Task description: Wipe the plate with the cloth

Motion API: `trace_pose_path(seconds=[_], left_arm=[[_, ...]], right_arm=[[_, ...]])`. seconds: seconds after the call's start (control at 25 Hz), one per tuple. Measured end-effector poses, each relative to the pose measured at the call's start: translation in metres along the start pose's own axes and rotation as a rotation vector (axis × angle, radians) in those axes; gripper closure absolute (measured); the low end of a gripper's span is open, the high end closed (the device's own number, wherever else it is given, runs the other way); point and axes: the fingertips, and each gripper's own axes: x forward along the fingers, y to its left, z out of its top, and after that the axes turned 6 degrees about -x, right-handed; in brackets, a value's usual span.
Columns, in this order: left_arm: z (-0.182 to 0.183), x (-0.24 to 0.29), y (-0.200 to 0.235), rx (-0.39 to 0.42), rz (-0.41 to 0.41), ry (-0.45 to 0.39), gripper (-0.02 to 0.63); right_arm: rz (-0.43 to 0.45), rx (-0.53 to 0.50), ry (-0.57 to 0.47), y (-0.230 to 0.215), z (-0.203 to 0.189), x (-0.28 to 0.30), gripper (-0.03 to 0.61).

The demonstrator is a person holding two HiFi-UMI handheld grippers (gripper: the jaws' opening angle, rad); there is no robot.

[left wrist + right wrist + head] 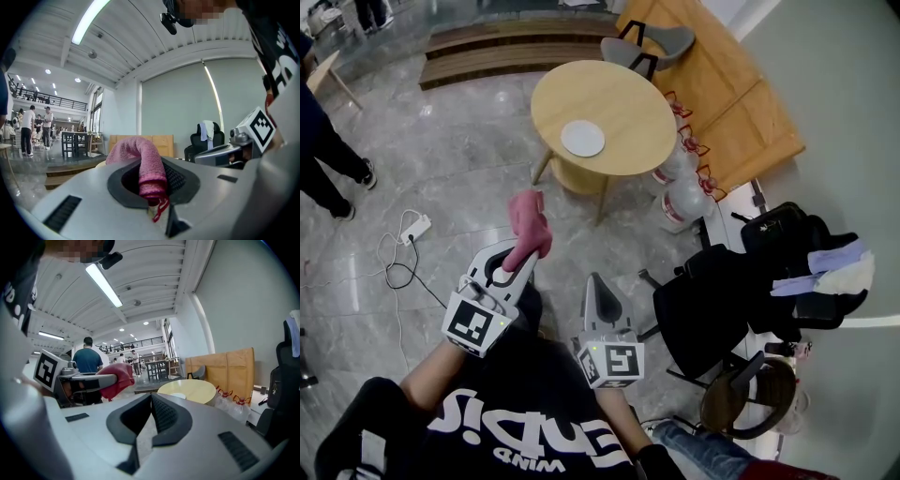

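A white plate [583, 138] lies on a round wooden table [628, 89] some way ahead of me; the plate [178, 395] also shows in the right gripper view. My left gripper [525, 255] is shut on a pink cloth [529, 222], which sticks up from the jaws and droops over. In the left gripper view the cloth [145, 161] is pinched between the closed jaws. My right gripper [597, 284] is shut with nothing in it, held beside the left one. Both grippers hang over the floor, well short of the table.
A grey chair [656, 42] stands behind the table. Large water bottles [684, 192] sit on the floor at the table's right. Black office chairs [722, 300] with clothes stand to my right. A power strip and cable [408, 239] lie on the floor at left. People stand at the left edge.
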Motion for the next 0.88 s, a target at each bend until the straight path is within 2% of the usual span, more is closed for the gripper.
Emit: trace_pose_path(seconds=[0.72, 0.88], left_arm=[[0.012, 0.073, 0.064, -0.028, 0.001, 0.029, 0.561], [0.012, 0.087, 0.079, -0.011, -0.006, 0.027, 0.561]], right_arm=[[0.018, 0.018, 0.040, -0.028, 0.009, 0.090, 0.557], [0.020, 0.027, 0.044, -0.033, 0.014, 0.112, 0.557]])
